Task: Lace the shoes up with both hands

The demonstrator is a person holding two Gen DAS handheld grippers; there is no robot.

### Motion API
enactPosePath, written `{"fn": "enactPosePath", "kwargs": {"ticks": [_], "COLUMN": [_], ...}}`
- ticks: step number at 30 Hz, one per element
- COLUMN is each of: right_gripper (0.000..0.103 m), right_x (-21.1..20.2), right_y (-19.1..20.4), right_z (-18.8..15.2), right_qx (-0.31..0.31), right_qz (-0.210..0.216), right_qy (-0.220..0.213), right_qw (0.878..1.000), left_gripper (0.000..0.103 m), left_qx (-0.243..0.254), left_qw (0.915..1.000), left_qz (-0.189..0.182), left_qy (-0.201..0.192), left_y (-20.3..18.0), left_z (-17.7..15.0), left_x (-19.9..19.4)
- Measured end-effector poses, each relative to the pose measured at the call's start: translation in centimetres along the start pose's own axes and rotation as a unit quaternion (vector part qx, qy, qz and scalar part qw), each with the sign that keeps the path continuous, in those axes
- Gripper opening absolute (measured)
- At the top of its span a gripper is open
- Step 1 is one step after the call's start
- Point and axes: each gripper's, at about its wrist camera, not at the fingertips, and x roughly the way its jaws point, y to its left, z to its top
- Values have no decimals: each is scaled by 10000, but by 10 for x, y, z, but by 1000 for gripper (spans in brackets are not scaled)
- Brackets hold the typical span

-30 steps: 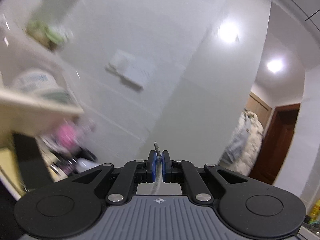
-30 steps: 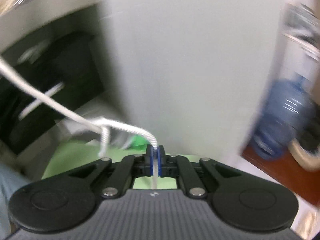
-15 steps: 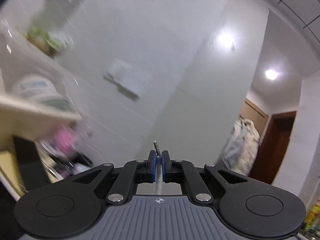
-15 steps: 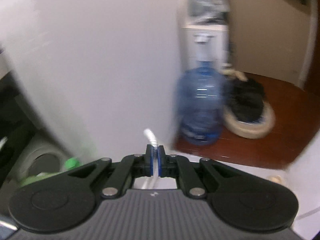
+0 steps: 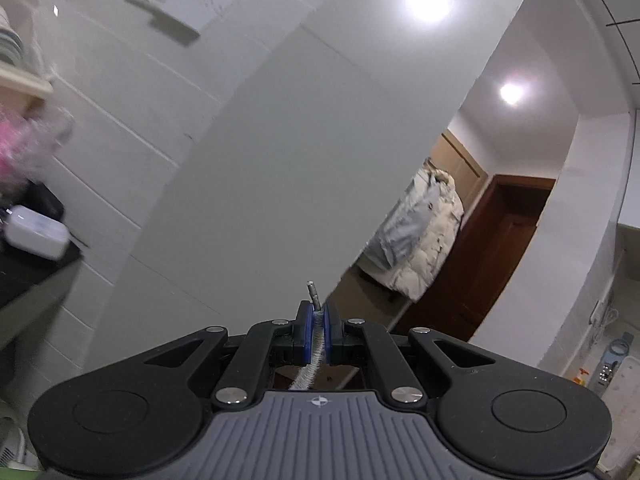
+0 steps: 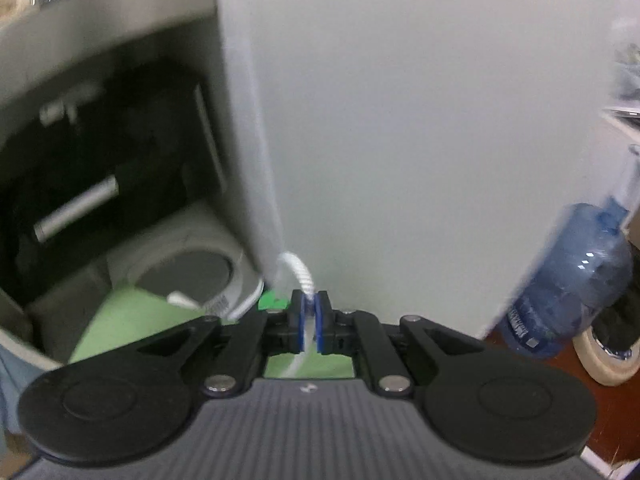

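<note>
In the left wrist view my left gripper (image 5: 316, 314) is shut on a white shoelace (image 5: 308, 372); the lace's grey tip (image 5: 312, 293) sticks up past the blue pads, pointing at a white wall. In the right wrist view my right gripper (image 6: 307, 311) is shut on another stretch of white shoelace (image 6: 299, 270), which loops up and left above the blue pads and trails down below them. No shoe shows in either view. A green mat (image 6: 120, 320) lies below the right gripper.
A white wall panel (image 5: 260, 168) fills the left wrist view, with a brown door (image 5: 496, 256) and a hanging pale coat (image 5: 420, 232) to the right. In the right wrist view a blue water bottle (image 6: 568, 284) stands right and a grey round appliance (image 6: 188, 272) sits left.
The left gripper tilted and swung, shifting the shelf out to the left edge. The right gripper swung back left, so the water bottle moved from centre to the right edge. Both stayed shut on the lace.
</note>
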Motion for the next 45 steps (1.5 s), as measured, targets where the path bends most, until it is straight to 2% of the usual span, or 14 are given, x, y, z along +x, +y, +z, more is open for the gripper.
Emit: {"fn": "enactPosePath", "kwargs": {"ticks": [1, 2, 7, 10, 17, 20, 24, 27, 28, 35, 39, 41, 43, 45], "right_gripper": [29, 34, 49, 50, 61, 70, 65, 7, 5, 5, 6, 14, 34, 40], "right_x": [8, 14, 12, -5, -81, -86, -59, -37, -36, -68, -61, -55, -50, -48], "right_y": [4, 5, -2, -20, -5, 21, 57, 74, 73, 32, 17, 21, 32, 42], "right_z": [0, -1, -5, -14, -62, -79, -81, -77, -79, -85, -97, -108, -114, -115], "right_qx": [-66, -143, -279, -224, -526, -511, -524, -539, -557, -1630, -1789, -1849, -1912, -1919], "right_qz": [-38, -81, 25, 105, 1732, 1893, 1668, 1281, 1167, 111, -20, 128, 322, 549], "right_qy": [86, 109, 44, -163, -588, -684, -747, -555, -464, 235, 800, 996, 1106, 1138], "right_qw": [9999, 9998, 9996, 9996, 9817, 9782, 9818, 9887, 9905, 9863, 9806, 9776, 9748, 9733], "left_gripper": [5, 5, 5, 5, 5, 5, 5, 5, 5, 5, 5, 5, 5, 5], "left_qx": [3, 6, -54, -128, -241, -216, -190, -4, 87, 355, 137, 48, -101, -350], "left_qw": [10000, 10000, 9999, 9999, 9996, 9997, 9996, 9991, 9985, 9901, 9841, 9804, 9760, 9709], "left_qz": [6, 7, 29, 59, 109, 116, 200, 430, 540, 1227, 1449, 1548, 1657, 1769], "left_qy": [36, 57, 95, 82, 88, 70, 76, 62, 55, 587, 1015, 1220, 1406, 1576], "left_y": [1, 2, 10, 16, 18, 13, 9, 7, 7, 35, 66, 83, 101, 122], "left_z": [0, 0, -1, -2, -8, -8, -12, -14, -16, -58, -100, -124, -147, -167], "left_x": [6, 8, 15, 15, 9, 7, 3, -7, -12, -20, -12, -9, -7, -6]}}
